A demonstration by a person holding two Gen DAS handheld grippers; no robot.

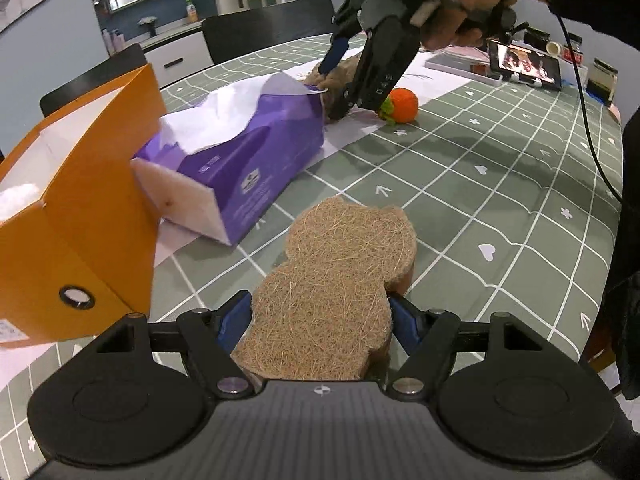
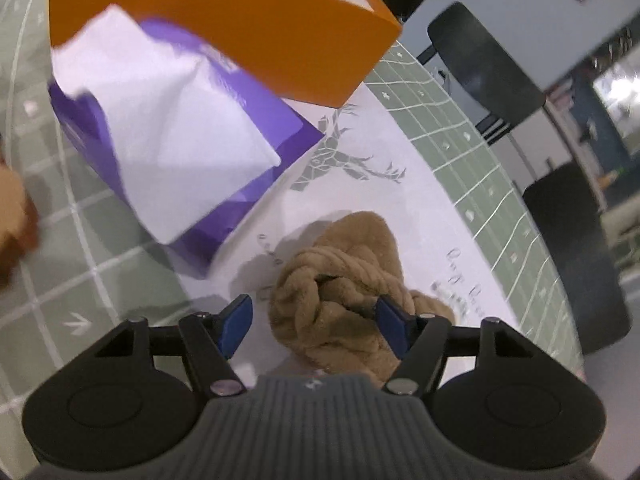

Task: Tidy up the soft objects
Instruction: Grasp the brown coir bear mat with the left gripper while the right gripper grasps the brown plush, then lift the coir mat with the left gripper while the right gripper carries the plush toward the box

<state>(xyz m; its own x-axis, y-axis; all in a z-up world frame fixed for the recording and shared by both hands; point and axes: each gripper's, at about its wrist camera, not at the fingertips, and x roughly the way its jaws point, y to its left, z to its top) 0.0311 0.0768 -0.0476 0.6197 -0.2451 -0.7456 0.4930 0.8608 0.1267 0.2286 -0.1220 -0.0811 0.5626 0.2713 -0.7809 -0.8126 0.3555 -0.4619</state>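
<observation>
My left gripper is shut on a flat brown fibre sponge and holds it above the green checked table. An orange box stands open just to its left. My right gripper is open, its blue fingers on either side of a tan knotted plush that lies on a white mat. The left finger stands apart from the plush. The right gripper also shows in the left wrist view, over the plush.
A purple tissue pack with white tissue sticking out lies between the orange box and the plush; it also shows in the right wrist view. An orange knitted ball lies beyond. A phone on a stand and black chairs are at the far edge.
</observation>
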